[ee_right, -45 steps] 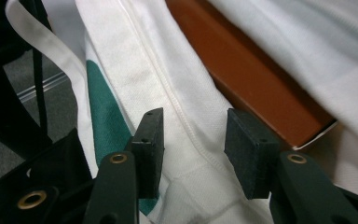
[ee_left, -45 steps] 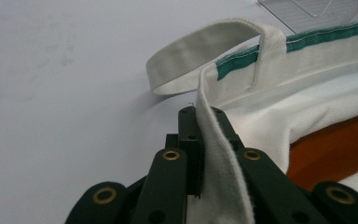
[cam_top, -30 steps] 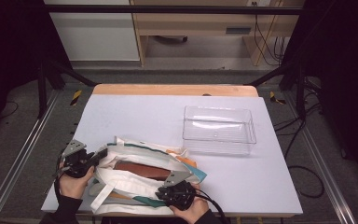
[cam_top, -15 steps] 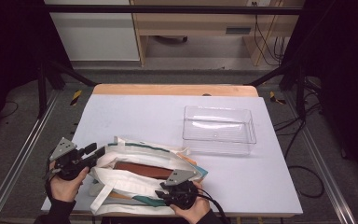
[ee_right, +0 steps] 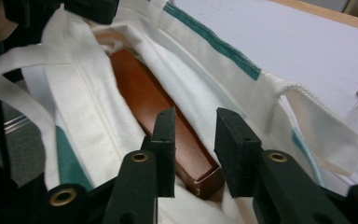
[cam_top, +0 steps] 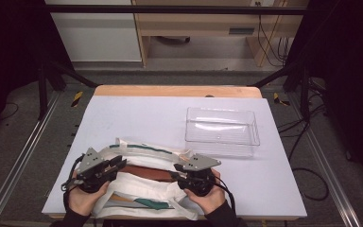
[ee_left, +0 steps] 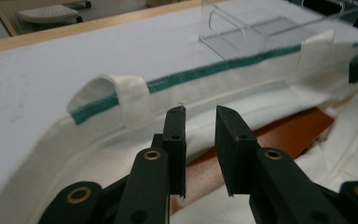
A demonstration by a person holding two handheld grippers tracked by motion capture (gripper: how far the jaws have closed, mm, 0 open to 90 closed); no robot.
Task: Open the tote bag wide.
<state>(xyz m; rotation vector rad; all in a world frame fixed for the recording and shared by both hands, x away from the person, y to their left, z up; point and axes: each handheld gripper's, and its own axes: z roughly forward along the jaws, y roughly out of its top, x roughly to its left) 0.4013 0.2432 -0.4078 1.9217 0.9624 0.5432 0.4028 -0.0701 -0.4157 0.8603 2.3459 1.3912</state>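
Table [cam_top: 137, 118] space near the person holds a white cloth bag [cam_top: 142, 187] with green trim, lying open, well apart from a clear plastic bin [cam_top: 222, 125]. A brown box [ee_right: 168, 116] lies inside the bag. The left gripper [ee_left: 200, 126] and right gripper [ee_right: 196, 126] have just been closing; both stand slightly apart with nothing between their jaws.

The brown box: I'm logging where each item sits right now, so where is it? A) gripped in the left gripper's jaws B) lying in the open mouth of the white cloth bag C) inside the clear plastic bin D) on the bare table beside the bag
B: the brown box lies between the spread sides of the white cloth bag, while the clear plastic bin holds nothing.
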